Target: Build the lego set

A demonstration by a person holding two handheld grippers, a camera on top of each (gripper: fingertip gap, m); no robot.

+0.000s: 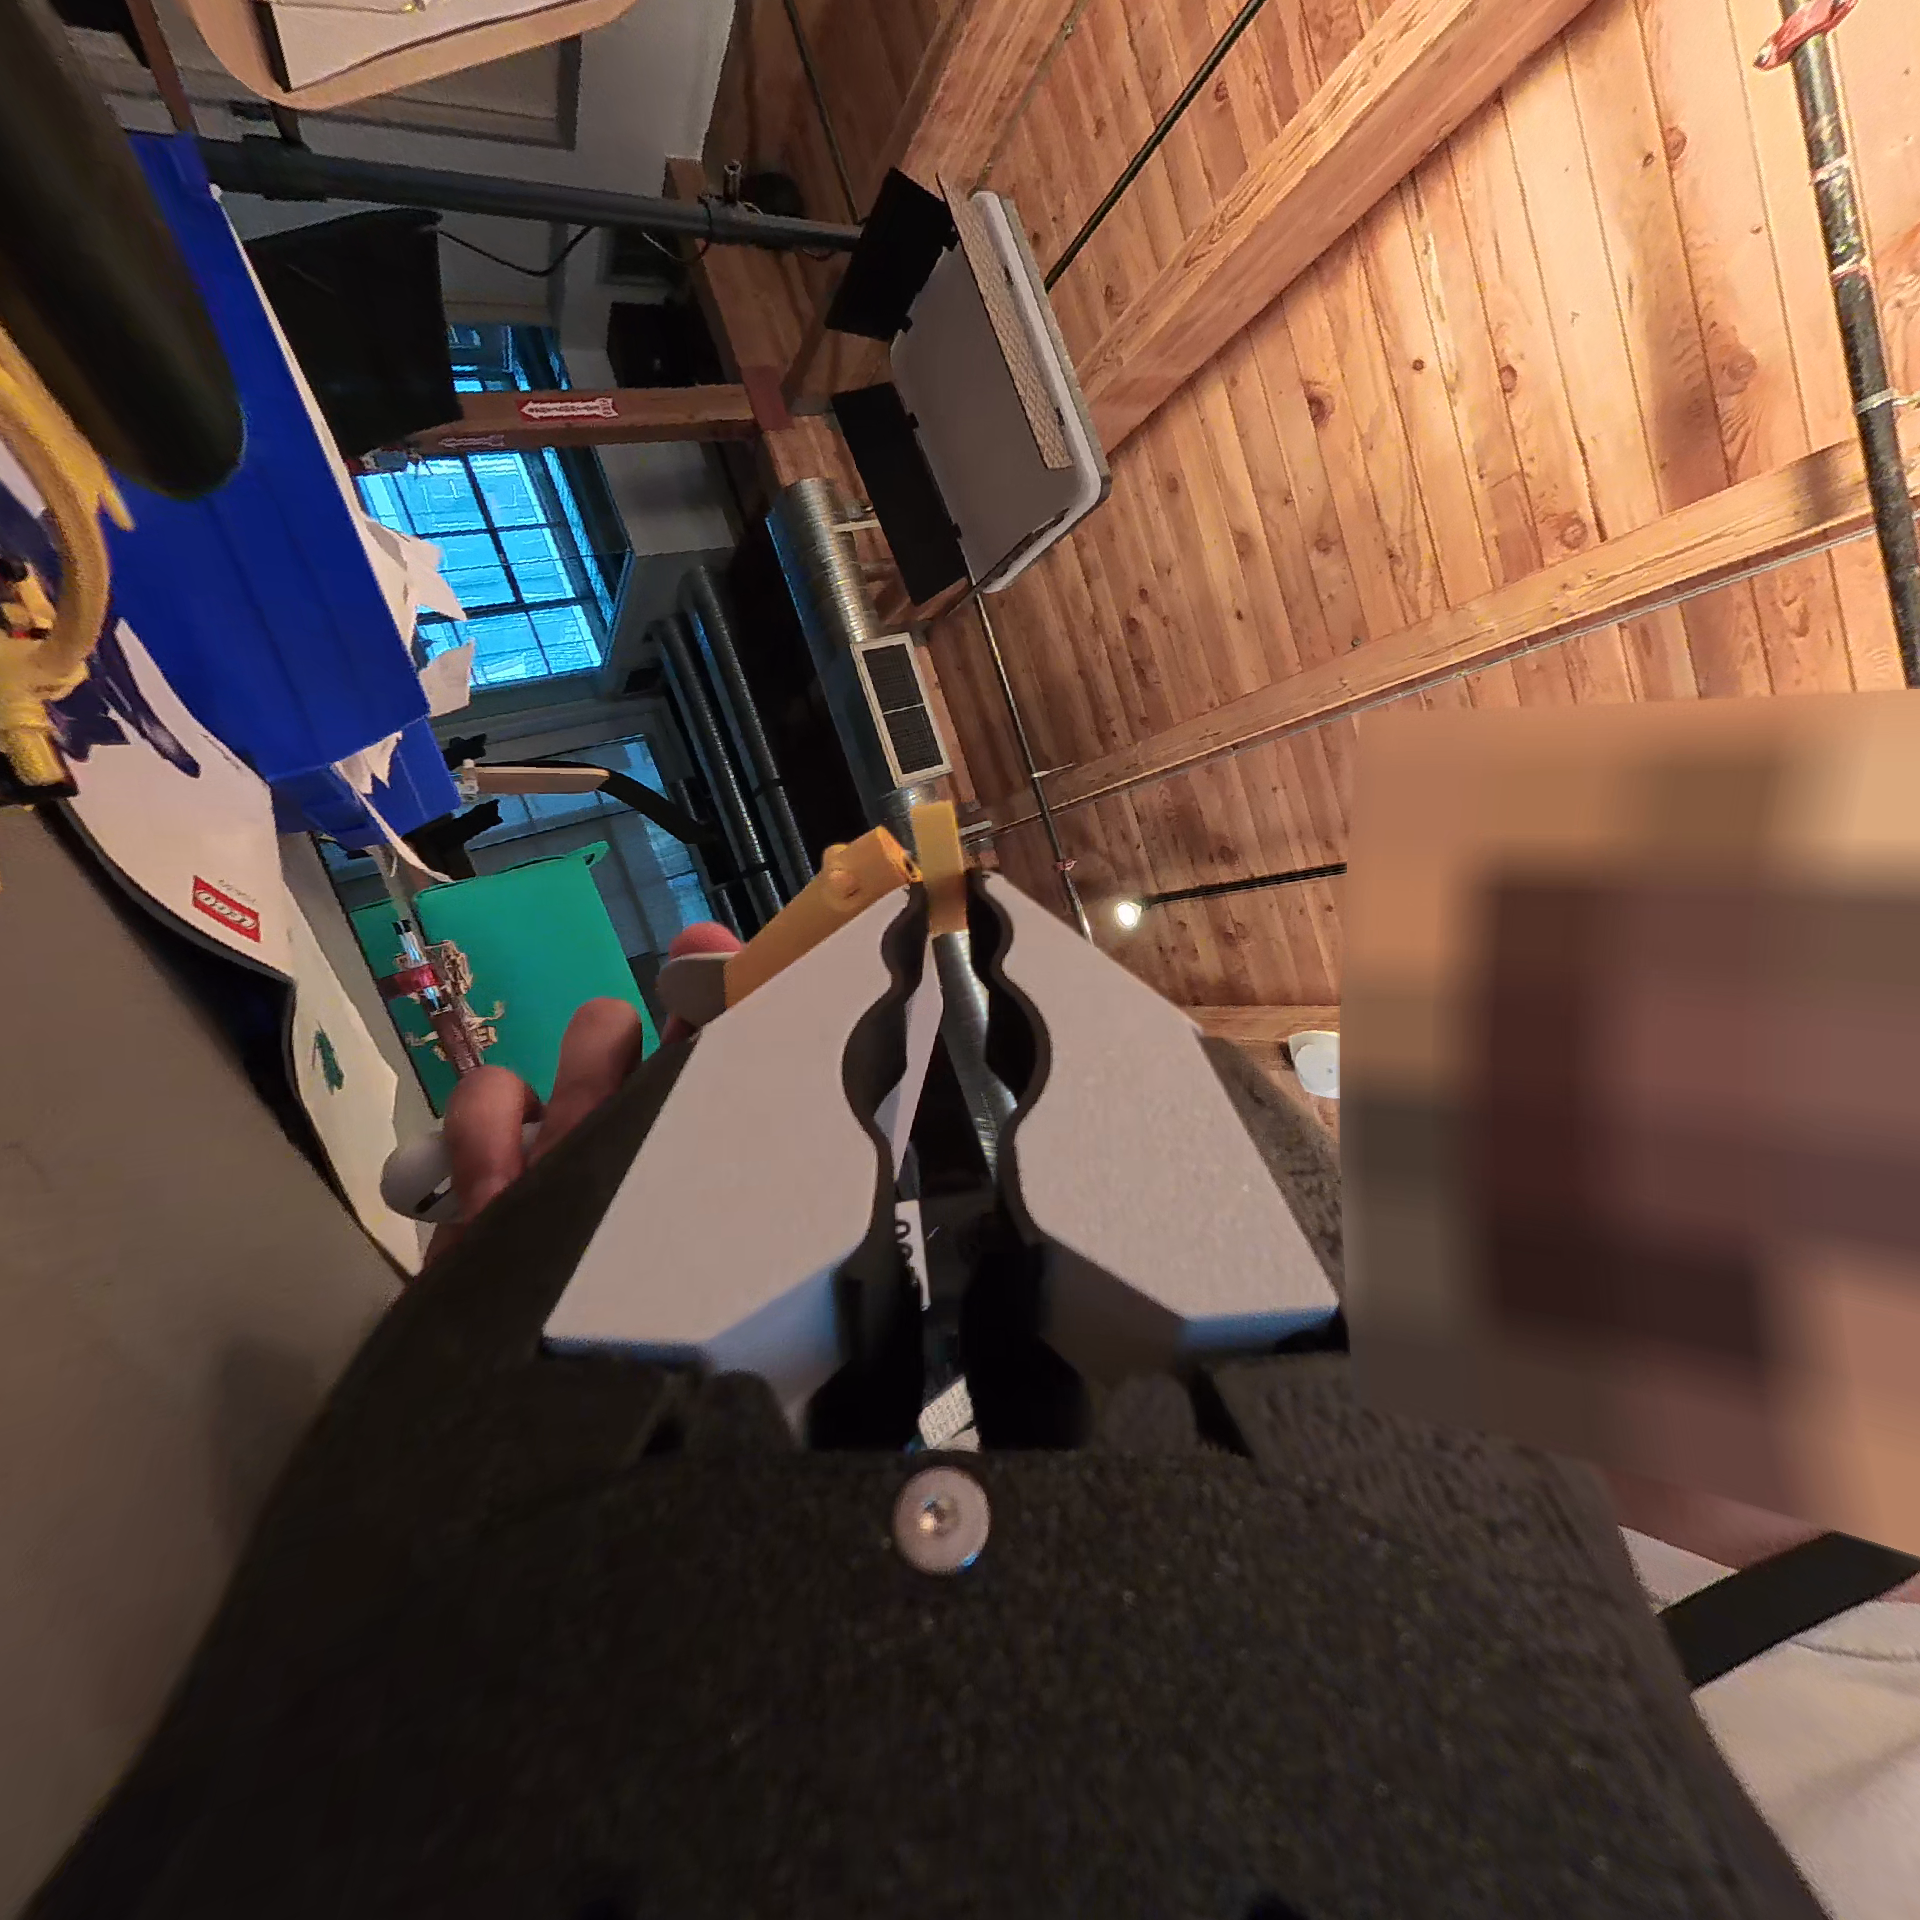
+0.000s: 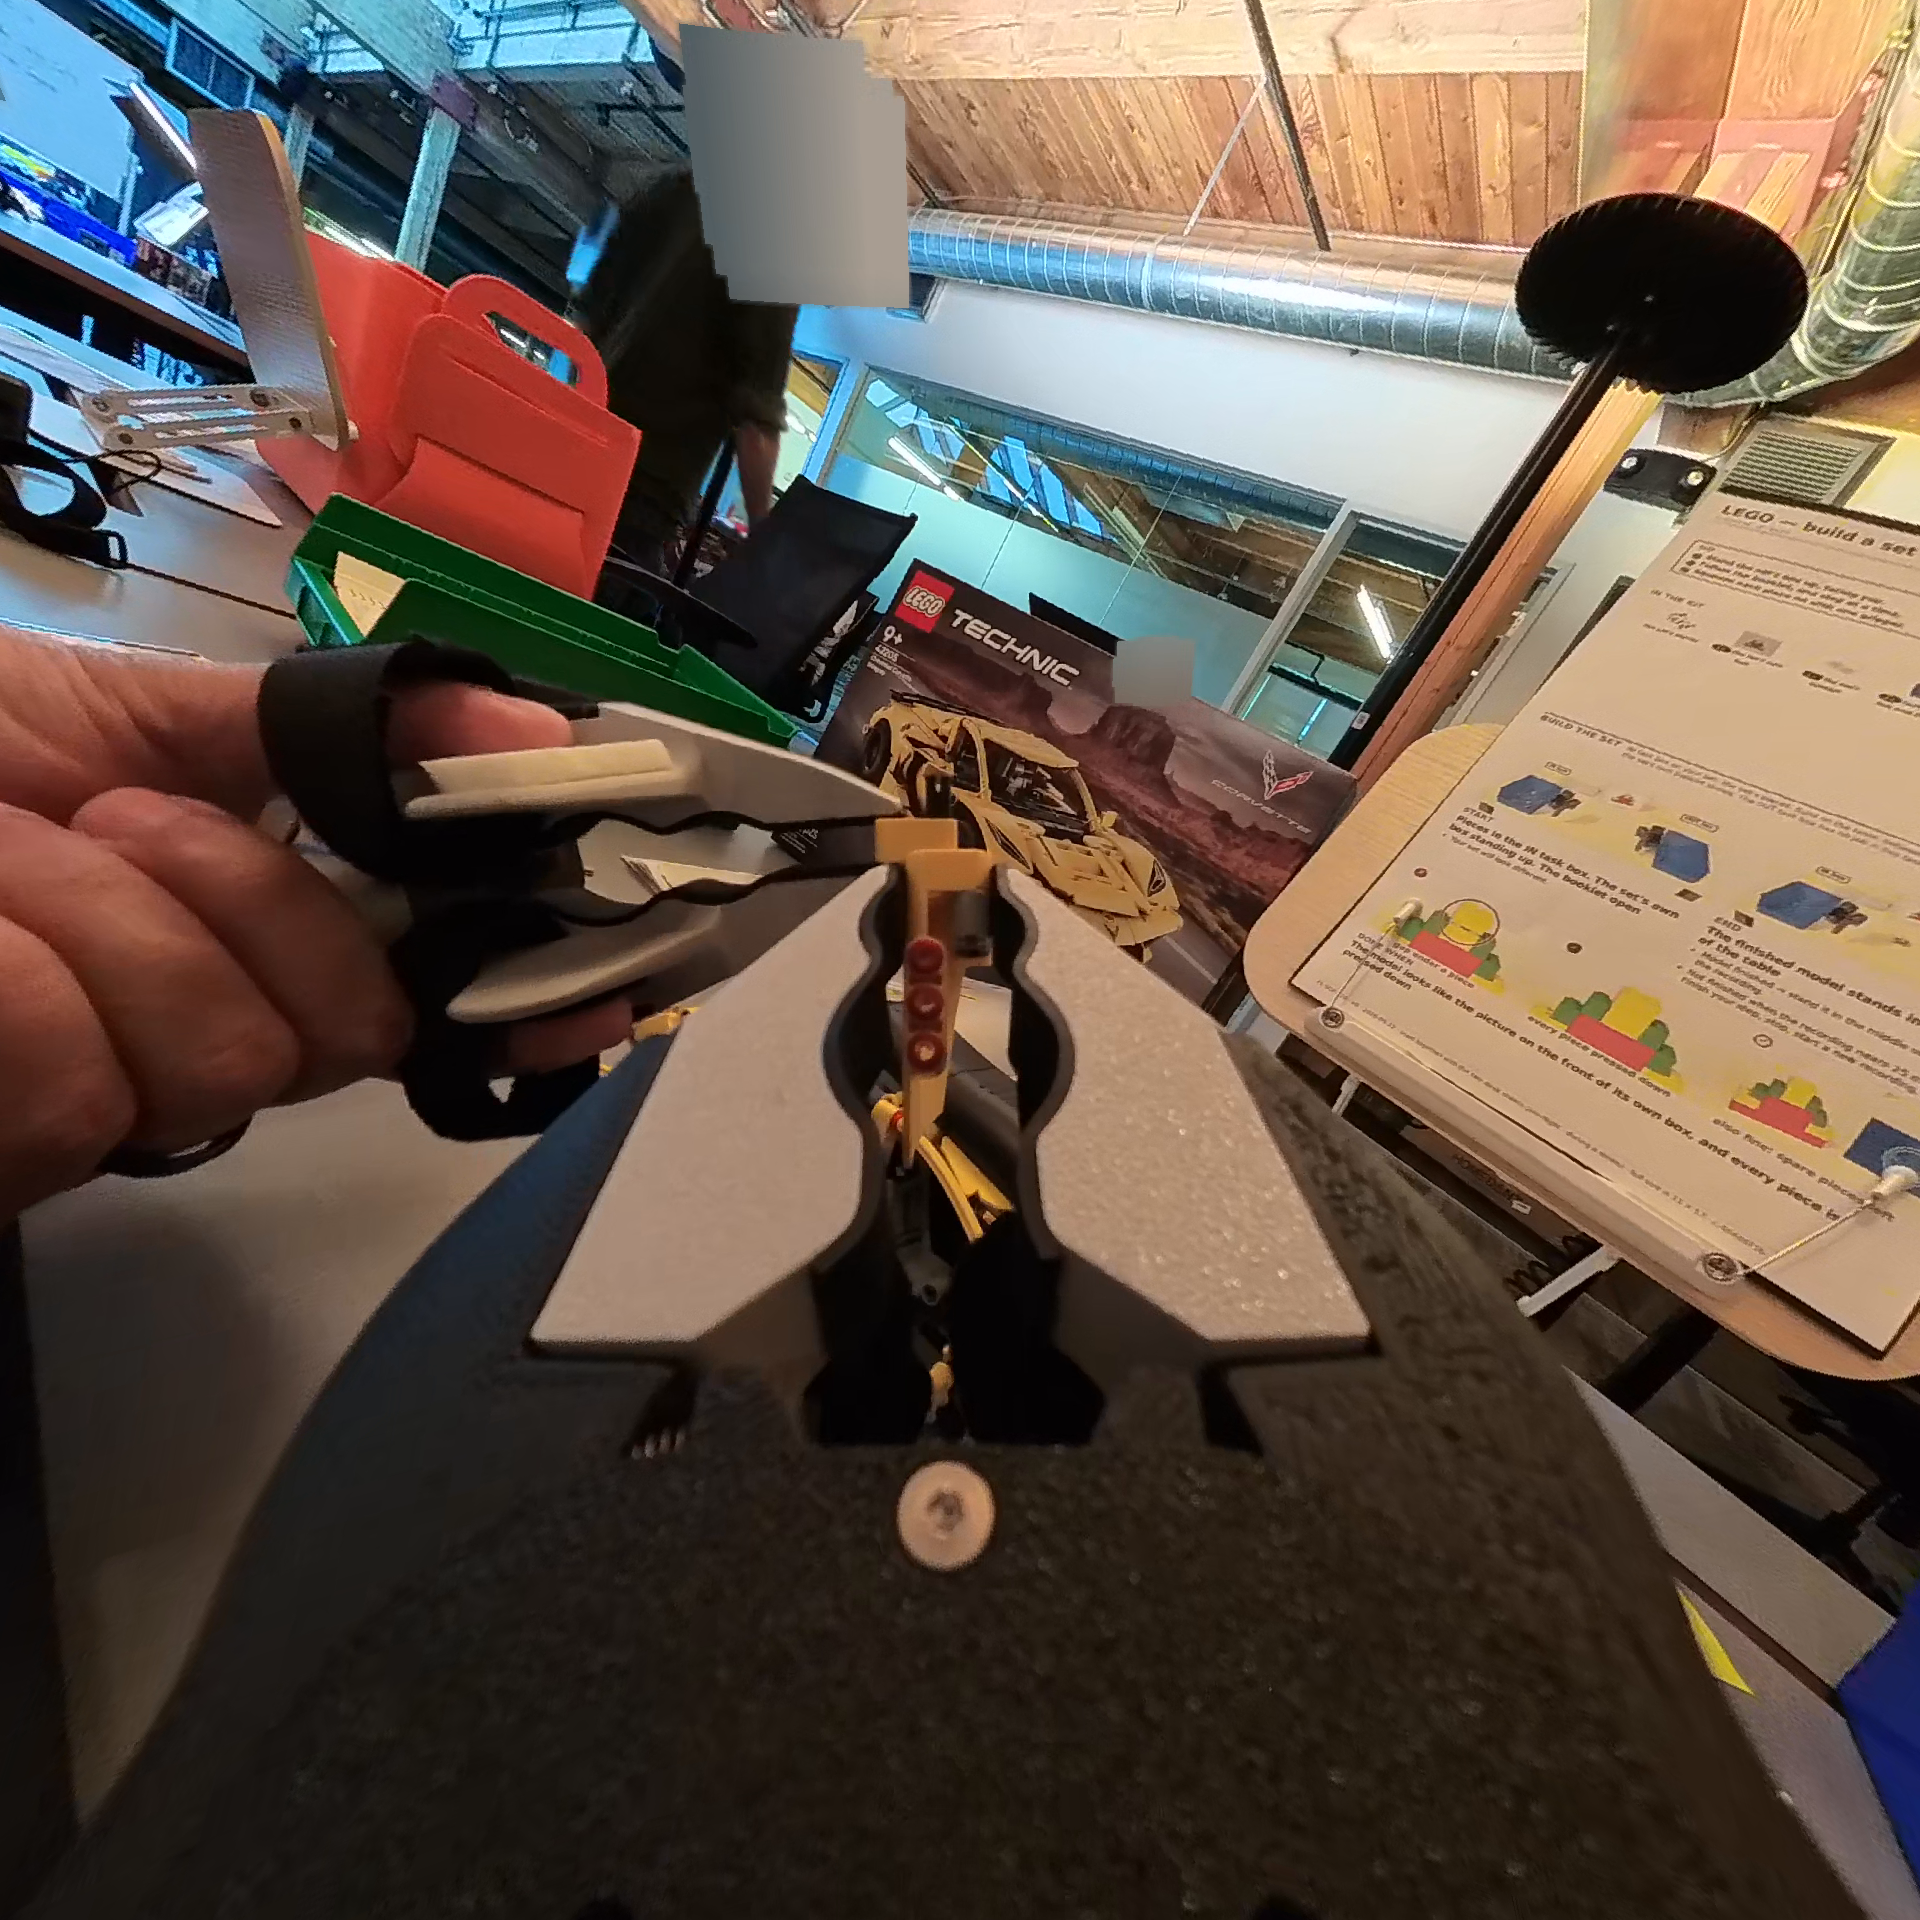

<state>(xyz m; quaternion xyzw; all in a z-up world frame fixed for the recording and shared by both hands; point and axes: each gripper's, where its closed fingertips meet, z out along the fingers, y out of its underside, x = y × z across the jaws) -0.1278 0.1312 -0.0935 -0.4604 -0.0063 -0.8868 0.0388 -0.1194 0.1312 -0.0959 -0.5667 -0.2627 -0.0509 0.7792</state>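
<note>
Lego set box (image 2: 1081, 790) stands on the table behind both grippers, while two yellow pieces meet in the air.

The right gripper (image 2: 943, 883) is closed on a long yellow beam (image 2: 923, 997) with red pins; the left gripper (image 2: 883, 826) pinches a small yellow piece (image 2: 914, 831) at the beam's top. To join well, the holes probably must line up before pressing straight.
</note>
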